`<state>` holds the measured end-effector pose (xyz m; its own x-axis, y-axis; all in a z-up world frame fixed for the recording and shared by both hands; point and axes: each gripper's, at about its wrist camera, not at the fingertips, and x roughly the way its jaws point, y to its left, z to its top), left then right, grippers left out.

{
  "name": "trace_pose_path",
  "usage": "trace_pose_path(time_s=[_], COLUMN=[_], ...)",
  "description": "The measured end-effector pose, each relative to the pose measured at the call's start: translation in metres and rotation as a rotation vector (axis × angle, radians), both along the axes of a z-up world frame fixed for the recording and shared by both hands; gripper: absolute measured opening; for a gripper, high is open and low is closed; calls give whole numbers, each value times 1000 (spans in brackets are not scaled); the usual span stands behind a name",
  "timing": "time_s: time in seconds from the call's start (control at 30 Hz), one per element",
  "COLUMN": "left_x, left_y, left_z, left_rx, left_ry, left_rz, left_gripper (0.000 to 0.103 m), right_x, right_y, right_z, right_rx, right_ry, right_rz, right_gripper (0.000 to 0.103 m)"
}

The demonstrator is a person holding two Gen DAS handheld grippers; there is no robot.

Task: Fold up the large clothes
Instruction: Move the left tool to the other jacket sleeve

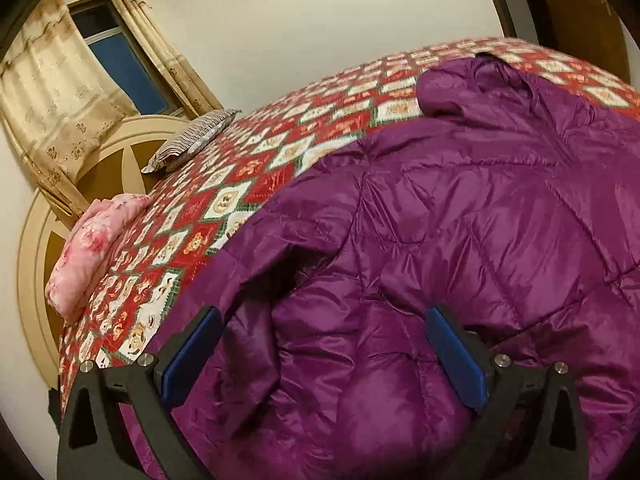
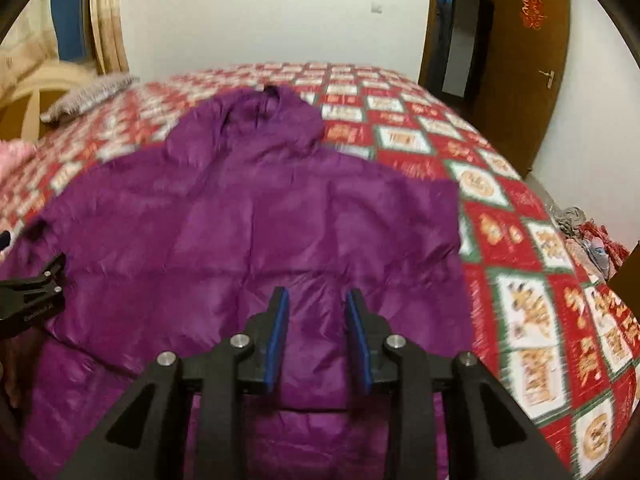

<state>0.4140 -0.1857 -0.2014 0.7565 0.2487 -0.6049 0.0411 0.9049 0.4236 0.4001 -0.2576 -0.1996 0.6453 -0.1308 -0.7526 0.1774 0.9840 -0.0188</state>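
A large purple quilted hooded jacket (image 1: 460, 208) lies spread on the bed, hood toward the far side; it also shows in the right wrist view (image 2: 256, 220). My left gripper (image 1: 324, 316) is open wide, its blue pads either side of a bunched sleeve fold of the jacket near its left edge. My right gripper (image 2: 316, 300) is partly open and empty, hovering over the jacket's lower middle. The left gripper's black frame (image 2: 36, 288) shows at the left edge of the right wrist view.
The bed has a red, white and green patterned quilt (image 2: 520, 248). A pink folded blanket (image 1: 96, 244) and a striped pillow (image 1: 192, 144) lie by the headboard (image 1: 44, 264). A brown door (image 2: 528, 64) stands at the right. Clutter (image 2: 592, 236) lies on the floor beside the bed.
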Motion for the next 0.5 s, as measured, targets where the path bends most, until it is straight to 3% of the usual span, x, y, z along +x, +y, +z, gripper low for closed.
trace_pose_path(time_s=[0.13, 0.5], left_x=[1, 0], left_y=[-1, -1], left_z=[-5, -6], left_rx=[2, 0], left_ry=[6, -10], left_rz=[-1, 10], left_gripper=[102, 102], right_x=[3, 2], right_y=[9, 16], right_z=[-9, -11], right_rx=[-79, -116], right_ry=[1, -9], right_rz=[1, -5], right_gripper=[34, 34])
